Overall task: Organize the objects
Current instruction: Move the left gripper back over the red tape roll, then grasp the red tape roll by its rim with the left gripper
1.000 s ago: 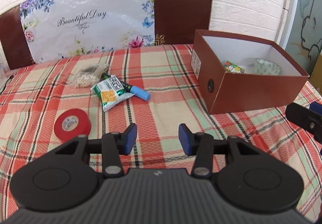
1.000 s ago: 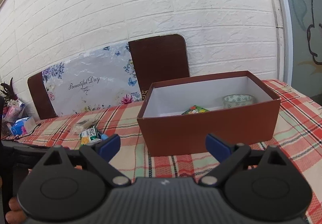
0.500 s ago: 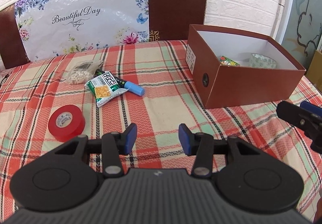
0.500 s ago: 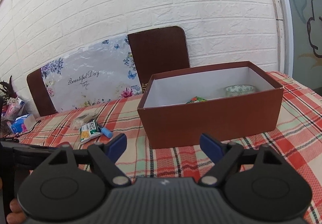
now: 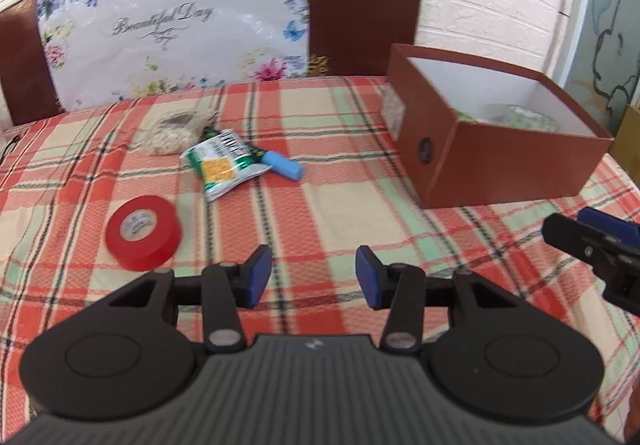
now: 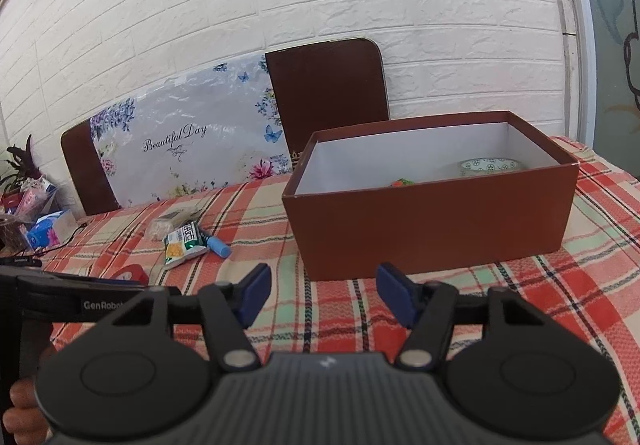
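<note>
The left gripper [image 5: 314,277] is hovering above the table [image 5: 344,201], which is wearing a red, green and cream plaid cloth. Its blue-padded fingers [image 5: 258,279] are standing moderately apart and are holding nothing. The right gripper [image 6: 322,295] is also hovering over the table, just in front of the brown box [image 6: 432,229]; its fingers [image 6: 394,295] are spread somewhat wider and are likewise gripping nothing.

Loose items are lying on the cloth to the left of the box:
- A red tape roll [image 5: 142,231] is lying flat, nearest the left gripper, just ahead of its left finger.
- A green snack packet [image 5: 222,167] is lying farther back, near the table's middle.
- A blue-capped marker [image 5: 282,165] is touching the packet's right edge, its dark body partly hidden beneath it.
- A clear bag of pale beads [image 5: 172,133] is lying just behind the packet, touching its far corner.

The box is sitting open on the right side of the table, well apart from the loose items. Inside it, a patterned tape roll [image 6: 488,166] is resting near the far right corner, and a small colourful packet [image 6: 402,182] is showing only its top edge above the front wall.

A floral board reading "Beautiful Day" [image 6: 180,161] is leaning against the white brick wall behind the table.
</note>
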The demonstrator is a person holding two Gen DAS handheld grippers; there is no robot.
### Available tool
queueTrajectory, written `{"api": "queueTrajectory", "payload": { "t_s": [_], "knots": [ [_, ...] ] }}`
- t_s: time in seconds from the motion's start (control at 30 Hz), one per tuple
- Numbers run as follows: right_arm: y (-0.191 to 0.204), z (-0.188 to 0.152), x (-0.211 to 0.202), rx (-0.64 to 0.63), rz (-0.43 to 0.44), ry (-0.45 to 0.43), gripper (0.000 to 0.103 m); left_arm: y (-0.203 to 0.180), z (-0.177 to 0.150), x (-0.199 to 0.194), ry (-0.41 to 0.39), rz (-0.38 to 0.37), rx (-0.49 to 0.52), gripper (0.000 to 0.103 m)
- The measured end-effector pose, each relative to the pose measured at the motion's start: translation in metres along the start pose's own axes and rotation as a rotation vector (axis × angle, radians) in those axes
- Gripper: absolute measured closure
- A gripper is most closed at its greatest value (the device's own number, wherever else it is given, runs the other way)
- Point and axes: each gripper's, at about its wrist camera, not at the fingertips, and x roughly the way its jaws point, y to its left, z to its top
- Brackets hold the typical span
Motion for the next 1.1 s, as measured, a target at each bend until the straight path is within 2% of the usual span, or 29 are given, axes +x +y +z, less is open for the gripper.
{"api": "queueTrajectory", "payload": {
  "t_s": [0.1, 0.3, 0.43, 0.6, 0.67, 0.73, 0.8, 0.87, 1.03, 1.1],
  "knots": [
    [0.008, -0.007, 0.013, -0.018, 0.028, 0.049, 0.043, 0.031, -0.004, 0.004, 0.011, 0.037, -0.047, 0.055],
    [0.03, -0.023, 0.04, -0.079, 0.072, 0.136, 0.042, 0.125, 0.002, 0.018, 0.045, 0.186, -0.261, 0.054],
    [0.039, -0.029, 0.054, -0.114, 0.097, 0.181, 0.042, 0.167, 0.006, 0.036, 0.083, 0.174, -0.361, 0.053],
    [0.046, -0.038, 0.069, -0.119, 0.103, 0.246, 0.042, 0.169, 0.017, 0.051, 0.072, 0.121, -0.364, 0.05],
    [0.049, -0.039, 0.075, -0.129, 0.105, 0.267, 0.041, 0.168, 0.02, 0.061, 0.093, 0.096, -0.353, 0.05],
    [0.057, -0.036, 0.082, -0.163, 0.111, 0.269, 0.039, 0.162, 0.02, 0.067, 0.105, 0.106, -0.295, 0.054],
    [0.07, -0.03, 0.09, -0.195, 0.145, 0.258, 0.039, 0.156, 0.017, 0.066, 0.093, 0.098, -0.226, 0.065],
    [0.089, -0.028, 0.1, -0.254, 0.186, 0.246, 0.039, 0.161, 0.014, 0.065, 0.089, 0.06, -0.246, 0.07],
    [0.164, -0.031, 0.147, -0.455, 0.334, 0.219, 0.038, 0.169, 0.01, 0.067, 0.078, 0.011, -0.263, 0.07],
    [0.193, -0.029, 0.167, -0.516, 0.367, 0.189, 0.034, 0.171, 0.01, 0.068, 0.079, -0.002, -0.265, 0.07]
  ]
}}
